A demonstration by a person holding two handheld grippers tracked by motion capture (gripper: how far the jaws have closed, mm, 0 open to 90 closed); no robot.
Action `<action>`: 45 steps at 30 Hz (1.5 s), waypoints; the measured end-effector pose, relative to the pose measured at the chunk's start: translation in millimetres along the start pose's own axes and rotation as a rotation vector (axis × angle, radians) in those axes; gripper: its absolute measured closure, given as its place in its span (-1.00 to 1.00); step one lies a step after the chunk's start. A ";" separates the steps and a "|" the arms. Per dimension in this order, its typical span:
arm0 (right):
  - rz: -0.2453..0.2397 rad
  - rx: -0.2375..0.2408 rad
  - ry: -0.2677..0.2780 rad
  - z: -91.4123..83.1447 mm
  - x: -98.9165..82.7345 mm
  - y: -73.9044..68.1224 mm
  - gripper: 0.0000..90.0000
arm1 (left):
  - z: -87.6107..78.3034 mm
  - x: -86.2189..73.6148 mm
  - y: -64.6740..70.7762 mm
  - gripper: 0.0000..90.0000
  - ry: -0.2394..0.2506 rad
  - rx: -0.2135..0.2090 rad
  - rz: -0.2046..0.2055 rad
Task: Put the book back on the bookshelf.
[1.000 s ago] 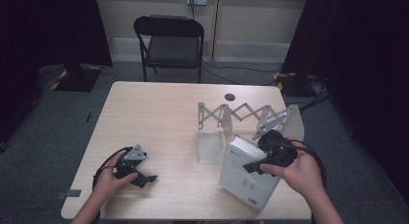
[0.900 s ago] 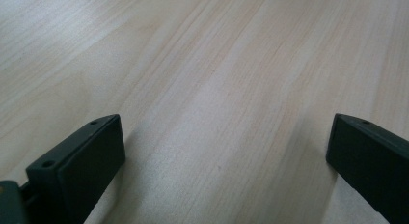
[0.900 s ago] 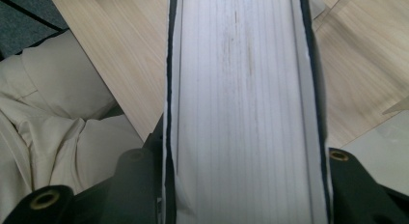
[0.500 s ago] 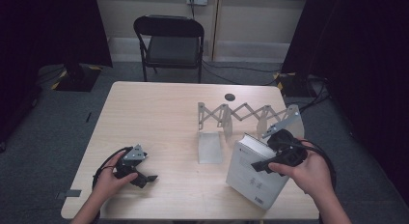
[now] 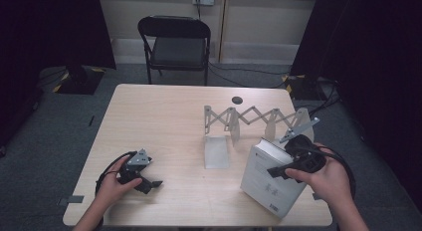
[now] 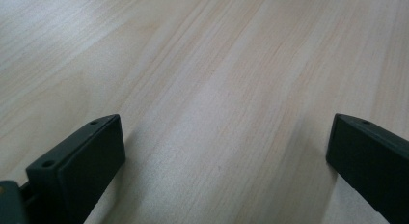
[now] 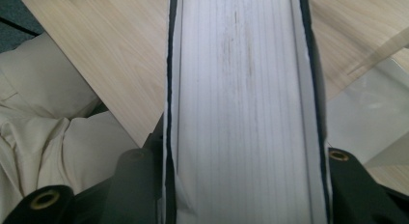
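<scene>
Thick white book [image 5: 271,178] standing tilted near the right front edge of the tabletop [image 5: 169,126], just in front of the expanding metal book rack [image 5: 259,119]; clamped across its thickness by the right tongs [image 5: 278,170], page edge toward the hand; long axis leaning away from the rack; left tongs [image 5: 149,183] spread wide, resting well apart to the left.

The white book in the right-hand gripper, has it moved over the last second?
Yes. The book, clamped in the right gripper, has shifted rightward along the table's near edge, away from the bookend's flat plate, which has stayed put.
</scene>
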State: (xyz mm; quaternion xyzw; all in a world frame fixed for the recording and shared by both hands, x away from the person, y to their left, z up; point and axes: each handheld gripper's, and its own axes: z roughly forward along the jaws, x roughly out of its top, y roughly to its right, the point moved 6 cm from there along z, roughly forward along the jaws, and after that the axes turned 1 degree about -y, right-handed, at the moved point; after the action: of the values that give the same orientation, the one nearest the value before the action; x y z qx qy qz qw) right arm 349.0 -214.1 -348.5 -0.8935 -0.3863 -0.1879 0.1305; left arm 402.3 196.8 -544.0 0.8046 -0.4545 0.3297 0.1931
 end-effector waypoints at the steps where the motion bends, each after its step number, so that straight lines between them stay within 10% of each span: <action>1: 0.003 -0.002 0.000 -0.5 -1.2 1.3 0.17 | 0.0 0.0 0.0 -1.00 0.000 0.000 0.000; 45: 0.155 -0.073 0.015 -15.7 -27.3 45.7 0.17 | 0.0 0.0 -0.1 -1.00 0.000 0.000 0.001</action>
State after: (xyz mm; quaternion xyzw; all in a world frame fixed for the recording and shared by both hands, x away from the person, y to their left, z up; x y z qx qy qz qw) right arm 361.8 -268.1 -350.4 -0.9236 -0.3077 -0.1978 0.1148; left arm 402.4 196.8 -544.0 0.8044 -0.4548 0.3297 0.1931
